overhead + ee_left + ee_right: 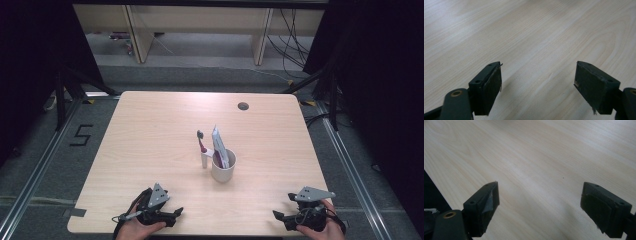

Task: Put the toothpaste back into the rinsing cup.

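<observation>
High view showed the left tool (170, 214) and the right tool (281, 216) resting low at the near edge of the bench (150, 135), each held in a hand, well apart. Both had their jaws spread wide with nothing between them. Farther, near the bench middle, stood a white cup (223, 169) with a toothbrush (201, 141) and a tube (219, 145) upright inside.

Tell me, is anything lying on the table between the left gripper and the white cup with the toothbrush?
Nothing: in the high view, only bare pale wooden table separates the left gripper from the white cup.
</observation>
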A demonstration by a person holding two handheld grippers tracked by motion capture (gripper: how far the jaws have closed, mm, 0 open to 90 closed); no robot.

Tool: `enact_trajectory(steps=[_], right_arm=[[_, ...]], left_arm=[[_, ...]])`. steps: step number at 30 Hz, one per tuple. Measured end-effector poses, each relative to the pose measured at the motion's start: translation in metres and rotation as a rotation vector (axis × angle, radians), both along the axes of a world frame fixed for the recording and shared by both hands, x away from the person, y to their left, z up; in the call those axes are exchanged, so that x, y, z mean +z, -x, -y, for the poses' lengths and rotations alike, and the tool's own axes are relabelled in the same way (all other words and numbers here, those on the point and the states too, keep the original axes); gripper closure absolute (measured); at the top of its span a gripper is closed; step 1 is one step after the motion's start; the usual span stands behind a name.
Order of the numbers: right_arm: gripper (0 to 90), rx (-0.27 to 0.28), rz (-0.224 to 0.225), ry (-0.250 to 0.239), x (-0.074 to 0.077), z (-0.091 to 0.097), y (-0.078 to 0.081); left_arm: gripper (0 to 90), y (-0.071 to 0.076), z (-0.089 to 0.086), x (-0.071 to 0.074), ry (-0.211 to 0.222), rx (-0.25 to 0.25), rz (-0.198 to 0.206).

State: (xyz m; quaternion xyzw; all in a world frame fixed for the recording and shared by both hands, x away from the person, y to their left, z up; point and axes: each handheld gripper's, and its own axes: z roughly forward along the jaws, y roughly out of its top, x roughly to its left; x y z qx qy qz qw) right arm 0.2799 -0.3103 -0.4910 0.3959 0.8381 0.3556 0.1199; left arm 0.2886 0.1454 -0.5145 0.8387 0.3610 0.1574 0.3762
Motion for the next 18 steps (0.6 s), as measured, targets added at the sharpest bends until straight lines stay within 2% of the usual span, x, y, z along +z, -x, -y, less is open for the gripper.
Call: enact_trajectory(steps=[1,3,4,5,6,7,8,10,11,12,13,16,18], right_arm=[[16.4,0.017,0.017,0.010,-0.0001,0.0016,-0.0009],[16.4,-0.008,-0.011,-0.001,0.0002,0.0010,0.0029],[16.4,0.014,0.013,0.007,-0.0004,0.0027,0.0014],[16.4,0.017,0.007,0.002,-0.0007,0.0032,0.0018],[16.4,0.023,0.027,0.010,-0.0008,0.0045,0.0018],[16.4,0.002,0.016,0.011,-0.0004,0.0045,0.0039],[16.4,-0.013,-0.002,0.002,-0.0005,0.0040,0.0057],[16.4,0.005,0.030,0.022,-0.0007,0.0068,0.0043],[16.4,0.011,0.034,0.018,-0.0006,0.0074,0.0042],[16.4,-0.001,0.011,0.014,0.0002,0.0071,0.0052],[16.4,0.003,0.009,0.009,-0.0002,0.0075,0.0047],[16.4,0.029,0.027,0.010,-0.0021,0.0087,0.0022],[16.4,0.011,0.031,0.025,-0.0008,0.0089,0.0034]], left_arm=[[21.2,0.0000,0.0000,0.0000,0.000,0.001,0.000],[21.3,0.0000,0.0000,-0.0001,0.000,0.001,0.000],[21.3,0.0000,-0.0001,0.0000,-0.002,0.000,0.001],[21.2,0.0001,-0.0001,0.0000,-0.001,0.001,0.001],[21.2,0.0001,-0.0003,0.0001,-0.002,0.000,0.002],[21.3,0.0001,-0.0004,0.0002,-0.002,0.001,0.001],[21.2,-0.0005,-0.0015,0.0006,-0.022,-0.001,0.003],[21.2,-0.0004,-0.0014,0.0005,-0.020,0.000,0.004],[21.2,-0.0003,-0.0012,0.0005,-0.016,-0.001,0.004],[21.2,0.0001,-0.0004,0.0001,-0.003,0.002,0.002],[21.2,0.0001,-0.0003,0.0001,-0.003,0.002,0.002],[21.3,0.0001,-0.0003,0.0000,-0.003,0.002,0.003],[21.2,0.0002,-0.0003,-0.0001,-0.003,0.003,0.003]])
